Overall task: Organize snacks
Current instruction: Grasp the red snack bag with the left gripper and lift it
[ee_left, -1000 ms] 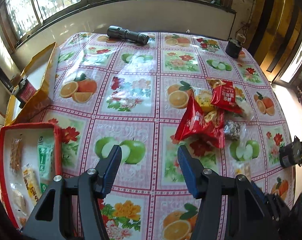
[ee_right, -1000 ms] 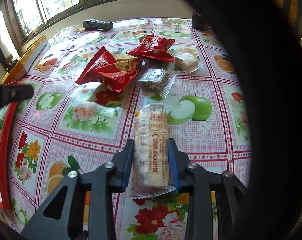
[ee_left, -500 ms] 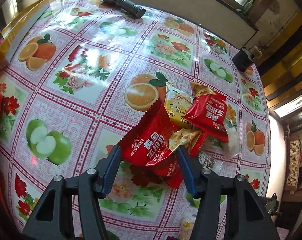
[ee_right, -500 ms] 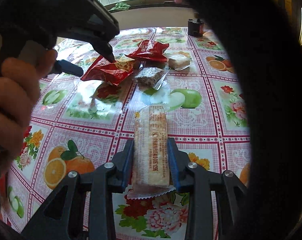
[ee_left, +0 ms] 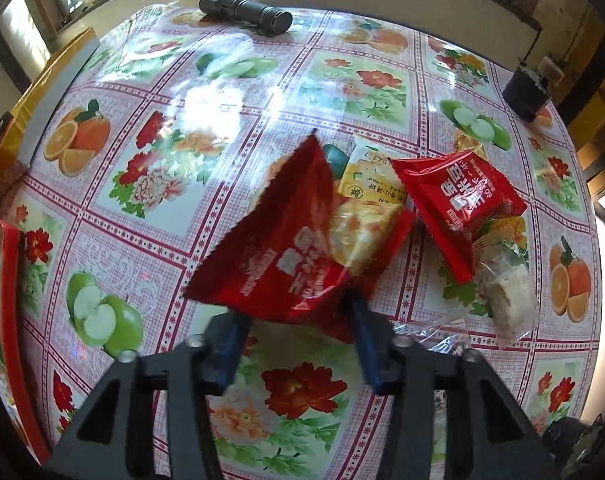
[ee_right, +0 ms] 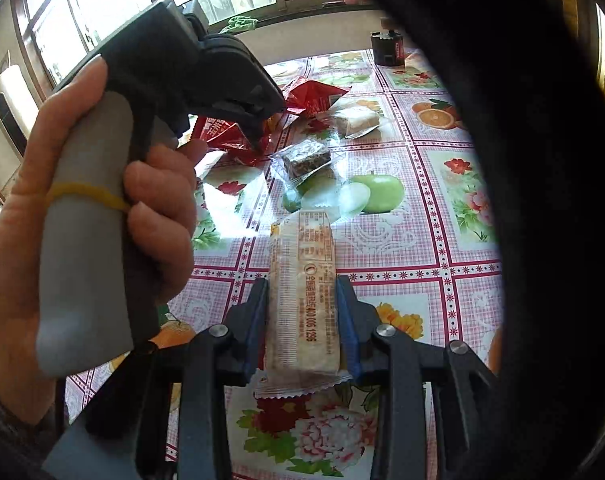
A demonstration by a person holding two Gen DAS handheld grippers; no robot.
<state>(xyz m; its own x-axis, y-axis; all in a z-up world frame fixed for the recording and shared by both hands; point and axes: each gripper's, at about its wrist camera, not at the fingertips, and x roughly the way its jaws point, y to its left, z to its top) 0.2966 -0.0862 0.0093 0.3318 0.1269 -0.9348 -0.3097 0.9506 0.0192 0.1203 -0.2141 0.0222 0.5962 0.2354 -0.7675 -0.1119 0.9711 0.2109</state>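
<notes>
A big red snack packet (ee_left: 286, 256) stands tipped up from the fruit-print tablecloth (ee_left: 150, 184). Its lower edge sits between the blue fingertips of my left gripper (ee_left: 294, 316), whose jaws are closing and pinch it. In the right wrist view a hand (ee_right: 158, 208) holds that left gripper (ee_right: 258, 136) over the same red packet (ee_right: 222, 136). My right gripper (ee_right: 302, 292) is shut on a long pale biscuit bar (ee_right: 302, 300), held above the table. A second red packet (ee_left: 458, 196) and a yellow packet (ee_left: 366, 176) lie just behind.
A clear-wrapped pale cake (ee_left: 506, 296) and a dark seeded bar (ee_right: 306, 158) lie near the pile. A red tray (ee_left: 10, 280) with snacks is at the left edge, a yellow box (ee_left: 42, 96) behind it. A black torch (ee_left: 244, 10) and a dark jar (ee_left: 526, 92) stand far back.
My left gripper came down over the big red packet and its jaws narrowed onto it; the packet tipped up. The right gripper kept the biscuit bar and barely moved.
</notes>
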